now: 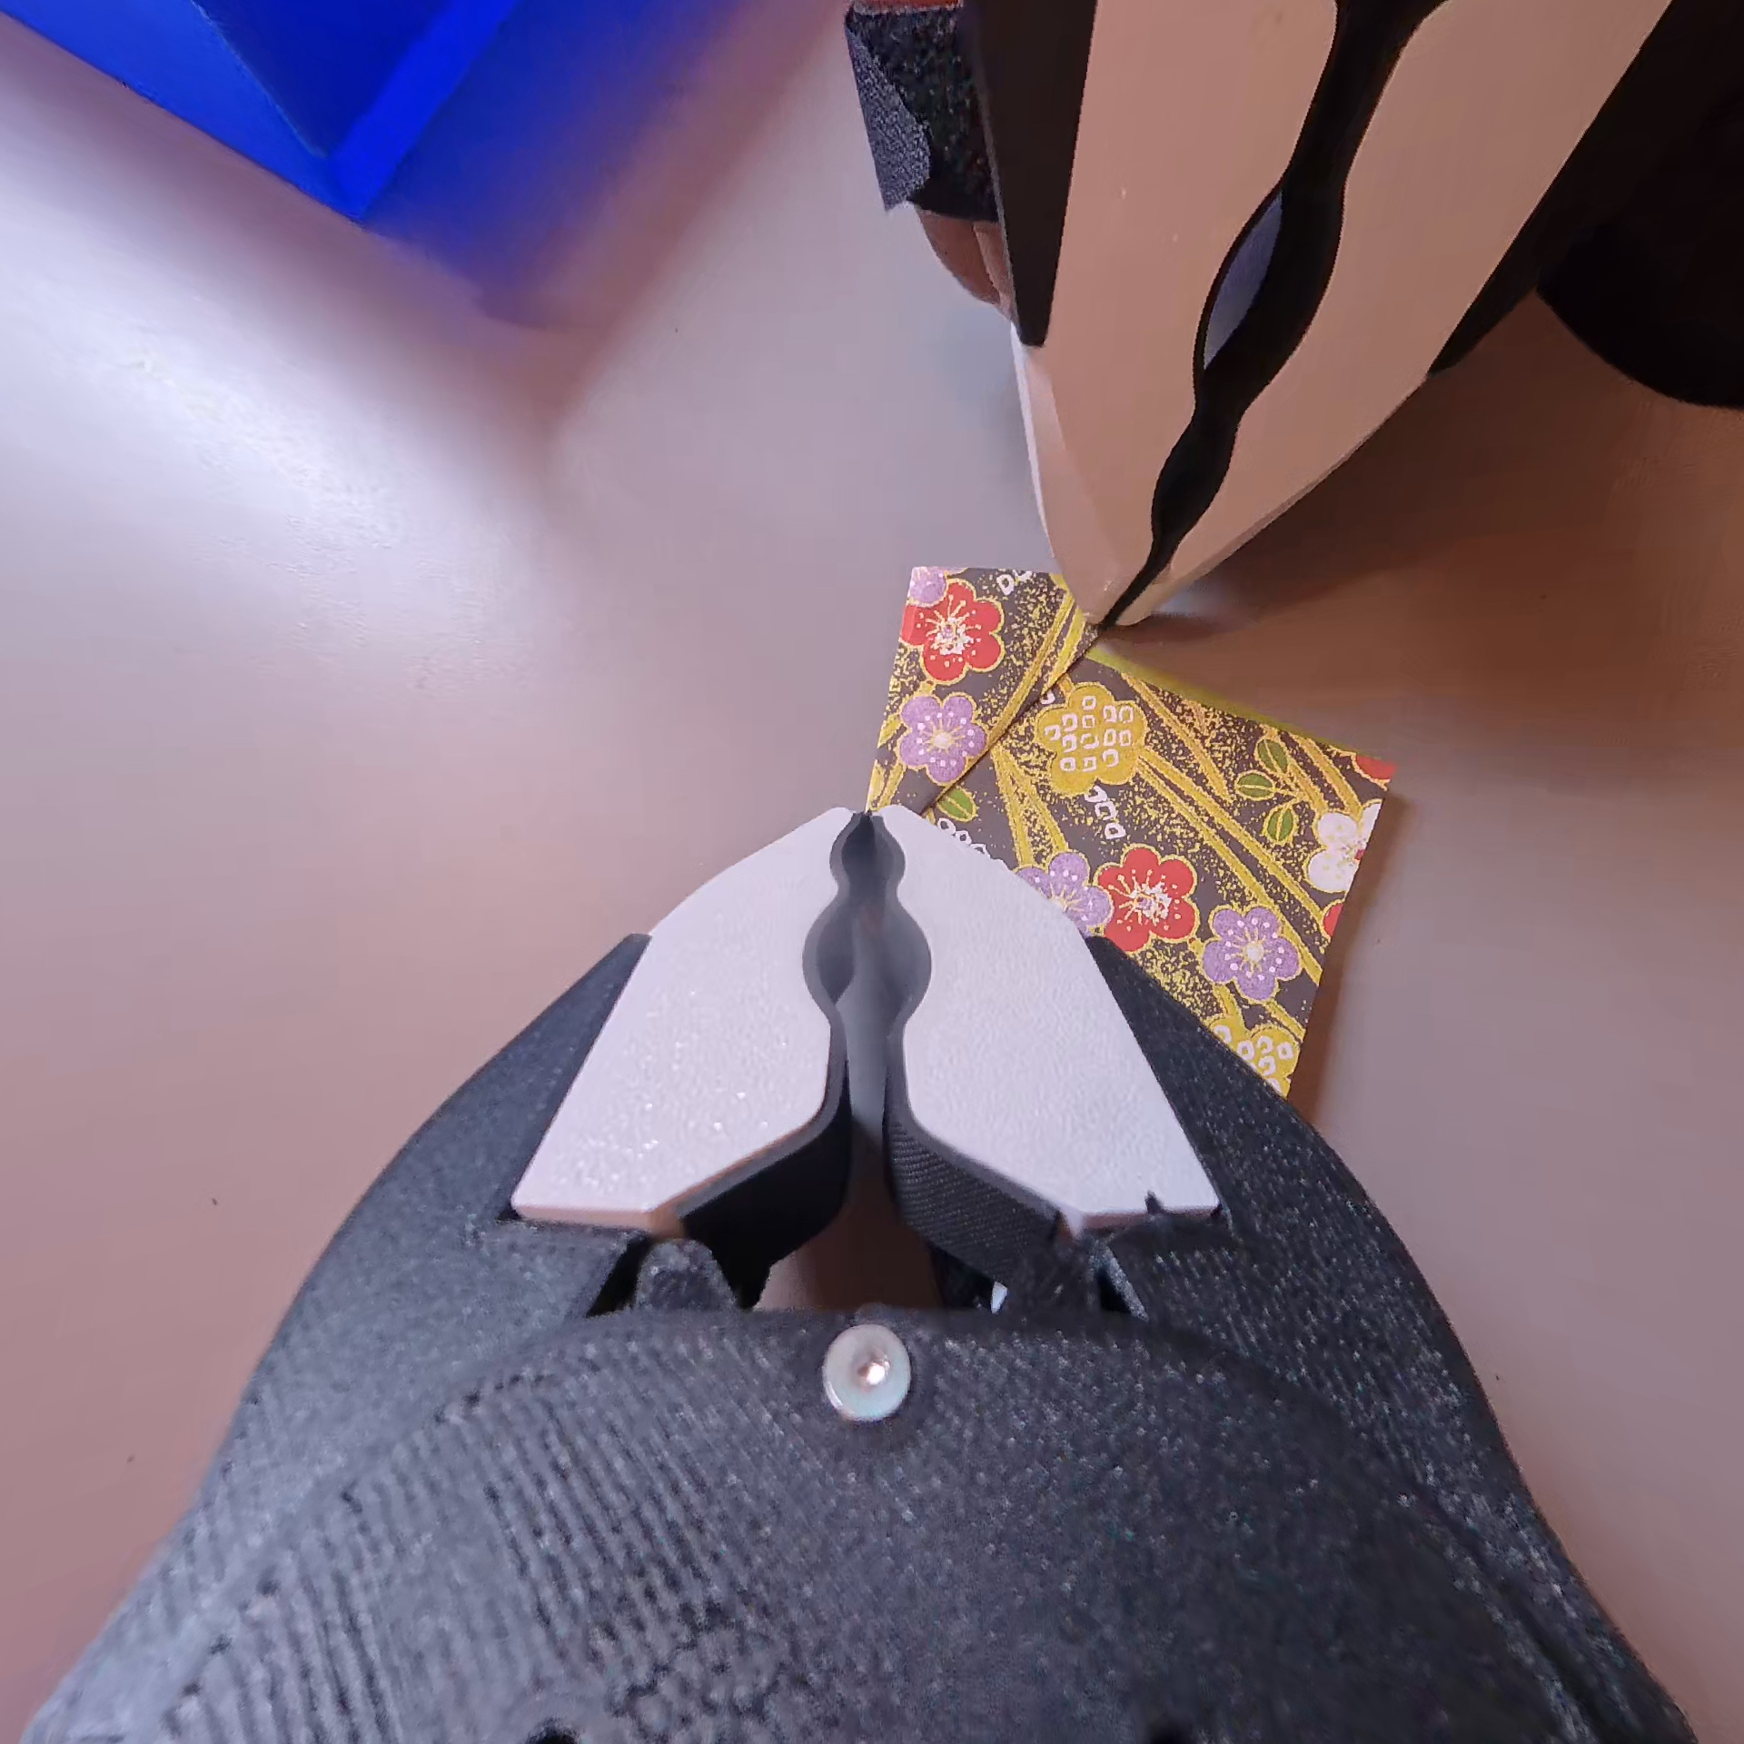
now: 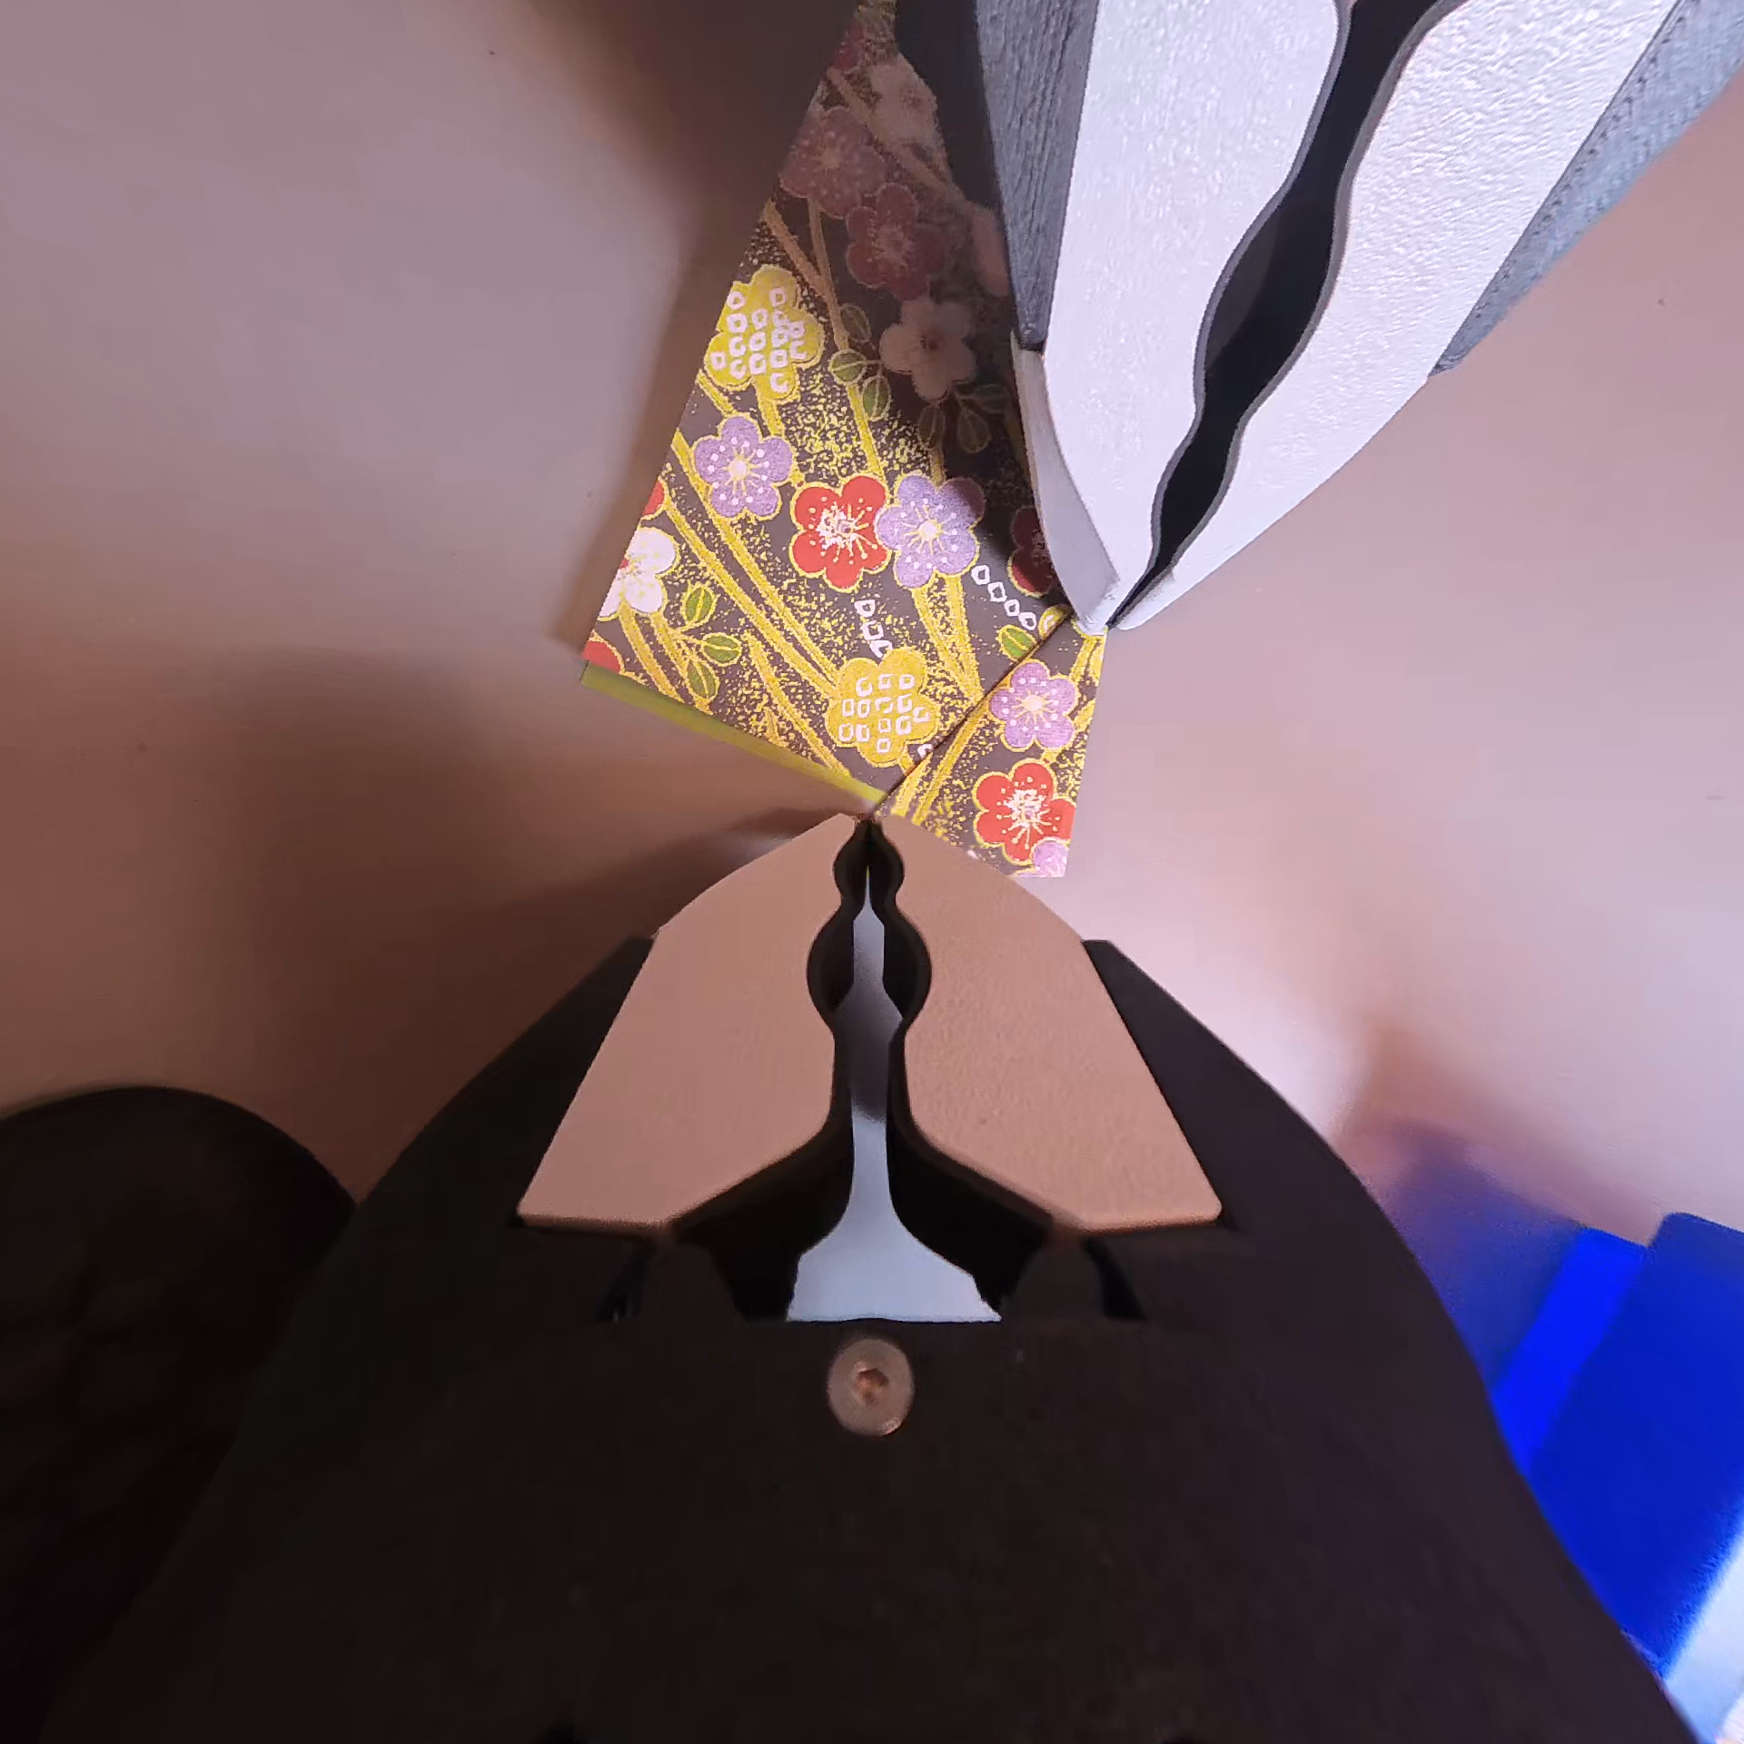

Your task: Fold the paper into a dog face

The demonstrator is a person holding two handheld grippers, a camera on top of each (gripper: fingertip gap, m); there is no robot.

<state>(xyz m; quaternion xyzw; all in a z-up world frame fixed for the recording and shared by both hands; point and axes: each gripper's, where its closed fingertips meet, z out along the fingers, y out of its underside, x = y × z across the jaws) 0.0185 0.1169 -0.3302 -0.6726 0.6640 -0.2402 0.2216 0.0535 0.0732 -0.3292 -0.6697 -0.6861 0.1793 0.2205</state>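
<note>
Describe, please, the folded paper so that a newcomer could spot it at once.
On the plain pinkish table, away from the blue box at its edge, two closed tool tips meet from opposite sides. Between them lies the folded paper, flat, one flap creased over. It alone is patterned: red, purple and yellow blossoms on dark ground, with a yellow-green underside showing.

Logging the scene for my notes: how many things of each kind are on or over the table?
Grippers: 2, the left gripper and the right gripper
Folded floral paper: 1
Blue bin: 1
Total: 4
</note>
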